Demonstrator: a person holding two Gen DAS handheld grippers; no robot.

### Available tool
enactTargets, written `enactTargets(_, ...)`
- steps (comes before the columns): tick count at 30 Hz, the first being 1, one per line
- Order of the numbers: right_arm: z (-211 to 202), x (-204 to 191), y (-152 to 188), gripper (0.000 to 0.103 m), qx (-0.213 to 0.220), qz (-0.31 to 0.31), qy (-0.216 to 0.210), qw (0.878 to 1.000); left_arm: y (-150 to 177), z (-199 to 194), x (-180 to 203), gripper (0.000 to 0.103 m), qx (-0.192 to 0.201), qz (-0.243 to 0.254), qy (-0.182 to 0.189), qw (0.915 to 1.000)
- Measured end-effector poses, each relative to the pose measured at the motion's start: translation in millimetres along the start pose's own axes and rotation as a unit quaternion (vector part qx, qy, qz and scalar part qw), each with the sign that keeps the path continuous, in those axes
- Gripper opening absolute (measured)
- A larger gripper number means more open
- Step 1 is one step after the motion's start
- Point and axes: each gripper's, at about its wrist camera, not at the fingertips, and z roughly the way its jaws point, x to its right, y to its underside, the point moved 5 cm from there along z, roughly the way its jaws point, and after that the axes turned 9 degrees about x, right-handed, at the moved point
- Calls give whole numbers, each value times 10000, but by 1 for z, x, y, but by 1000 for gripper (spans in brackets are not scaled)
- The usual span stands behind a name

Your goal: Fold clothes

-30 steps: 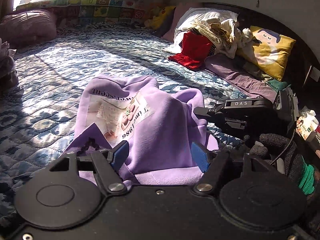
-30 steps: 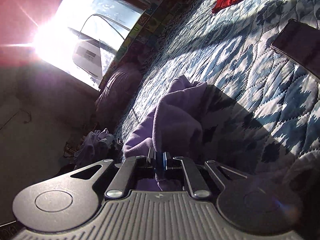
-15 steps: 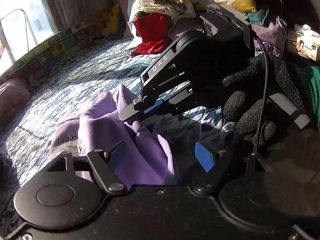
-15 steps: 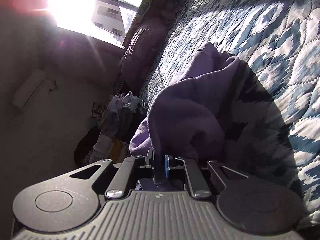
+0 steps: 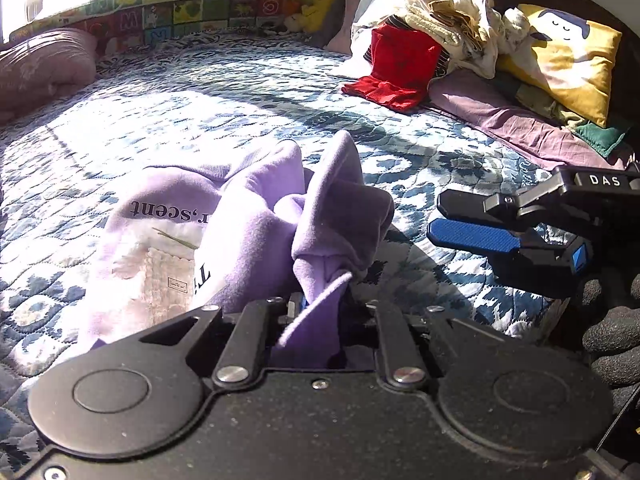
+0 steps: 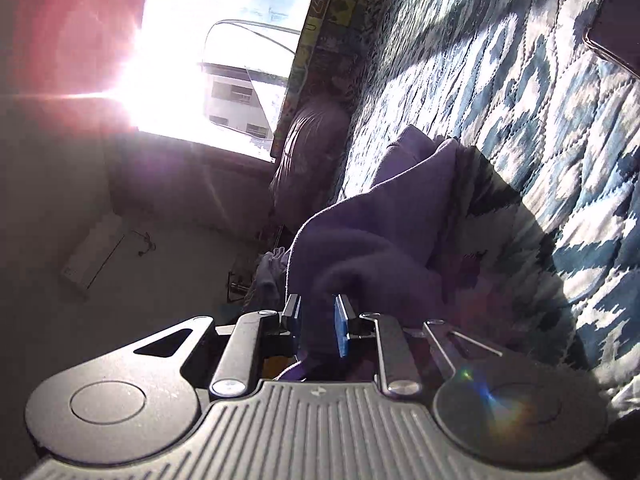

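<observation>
While the left gripper is pinching a soft fleecy purple sweatshirt, the right gripper is sitting narrowly parted around its hem; the quilted bed beyond is lying open.

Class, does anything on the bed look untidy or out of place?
The purple sweatshirt lies bunched in a heap, not flat, one fold pinched in the left tongs. Loose clothes are piled beside the yellow pillow.

You work in home bedroom. Bed under blue-white patterned quilt fills view. Yellow cartoon pillow and heap of unfolded laundry sit at dark headboard. Yellow plush toy near alphabet-print bumper. Sunlit window faces neighbouring building.
</observation>
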Motion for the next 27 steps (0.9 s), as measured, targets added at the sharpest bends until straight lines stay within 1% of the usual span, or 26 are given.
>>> enactTargets(1,0,6,5,21,6,56,103,9999,-5,-7,-13,12,95,-247,-8,9996)
enactTargets(3,6,14,17,21,-32,123,308,9994,-17,-28,-49,12,349,-826,-146,9959)
enactTargets(5,16,18,31,21,-113,156,495,9986,-21,-48,-86,12,524,-1350,-328,9889)
enactTargets(7,27,19,45,21,-209,132,656,9975,-20,-71,-124,11,680,-1876,-591,9781)
enactTargets(10,46,17,66,21,-419,-63,920,9949,-11,-109,-181,11,881,-2621,-1033,9554)
enactTargets(11,51,15,72,21,-487,-146,1010,9936,-6,-121,-200,11,901,-2739,-1288,9488)
enactTargets(15,66,7,93,21,-705,-457,1271,9883,23,-163,-247,10,980,-3278,-1816,9219)
enactTargets(16,69,4,97,22,-753,-557,1345,9865,29,-169,-252,10,988,-3326,-1926,9179)
enactTargets(18,75,-2,104,23,-820,-729,1470,9830,45,-183,-267,10,1015,-3564,-2140,9038)
enactTargets(19,79,-5,106,25,-839,-804,1508,9817,50,-187,-270,10,1020,-3645,-2212,8988)
enactTargets(20,81,-9,107,28,-839,-877,1537,9806,59,-195,-279,10,1006,-3783,-2320,8905)
enactTargets(22,86,-17,108,33,-825,-1019,1587,9786,71,-202,-289,10,968,-3954,-2550,8771)
enactTargets(24,93,-23,107,39,-784,-1133,1641,9768,81,-208,-297,10,921,-4087,-2798,8638)
enactTargets(25,96,-25,106,47,-736,-1204,1675,9757,84,-211,-300,10,891,-4146,-2892,8582)
enactTargets(26,99,-27,103,51,-688,-1253,1689,9752,88,-213,-303,10,863,-4180,-2991,8534)
enactTargets(27,102,-27,98,52,-648,-1271,1696,9751,91,-214,-306,11,834,-4170,-3064,8516)
